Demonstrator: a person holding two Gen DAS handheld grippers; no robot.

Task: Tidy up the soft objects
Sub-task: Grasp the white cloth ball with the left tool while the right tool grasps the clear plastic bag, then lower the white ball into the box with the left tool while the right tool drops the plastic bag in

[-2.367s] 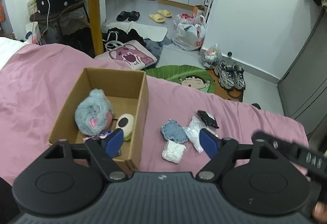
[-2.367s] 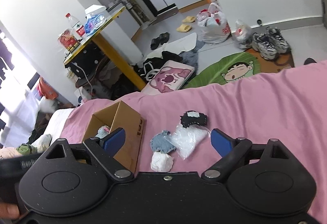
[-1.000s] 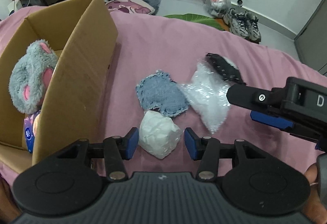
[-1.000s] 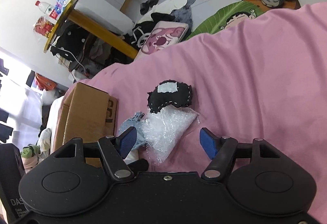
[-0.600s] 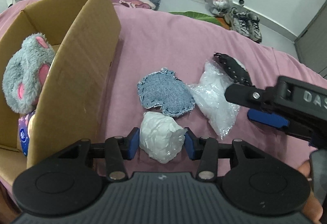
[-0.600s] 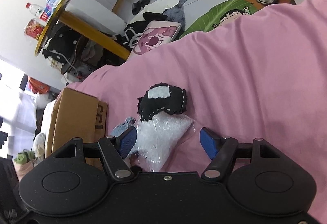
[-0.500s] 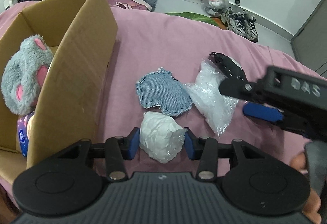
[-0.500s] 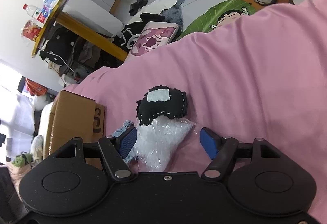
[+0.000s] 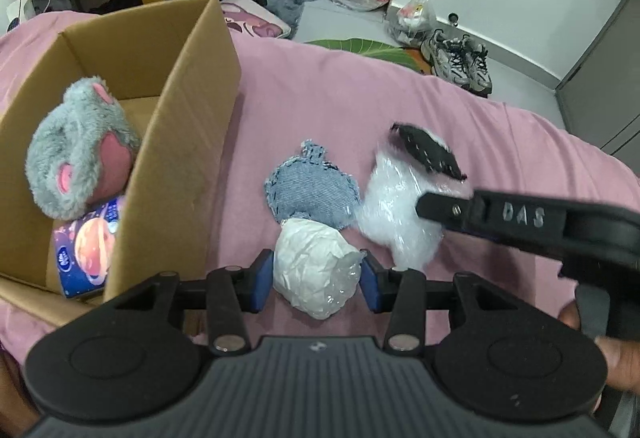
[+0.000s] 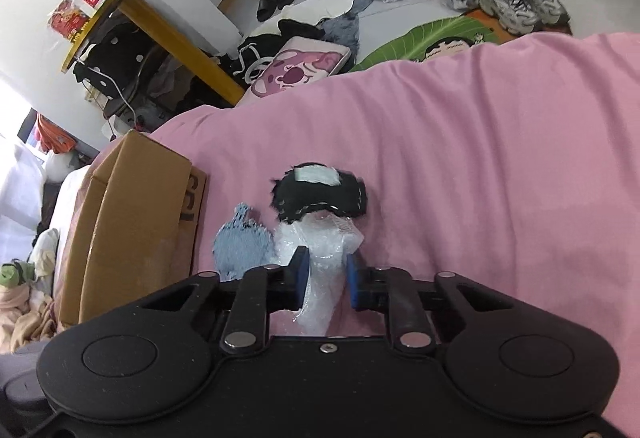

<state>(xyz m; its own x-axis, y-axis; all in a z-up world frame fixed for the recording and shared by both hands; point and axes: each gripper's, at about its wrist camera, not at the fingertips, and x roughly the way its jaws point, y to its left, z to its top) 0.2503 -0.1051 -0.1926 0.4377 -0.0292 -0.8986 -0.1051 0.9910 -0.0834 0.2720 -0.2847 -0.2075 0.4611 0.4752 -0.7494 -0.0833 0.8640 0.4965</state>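
On the pink bedspread [image 9: 360,94], two pickups are under way at once. The left gripper [image 9: 316,276] is closed on the white crumpled bundle [image 9: 316,274], which is pinched between both blue pads near the bedspread's near edge, just beside the cardboard box [image 9: 188,142]. The right gripper [image 10: 323,278] has just been closing, and the clear plastic bag [image 10: 320,262] is now squeezed between its pads. Already inside the box, a grey plush toy [image 9: 78,154] and a printed packet [image 9: 90,238] can be seen. The denim patch [image 9: 310,190] and the black stitched pouch [image 10: 320,194] are left lying on the bedspread, untouched by either gripper. The task is judged roughly half done: two items stored, two gripped, two waiting.
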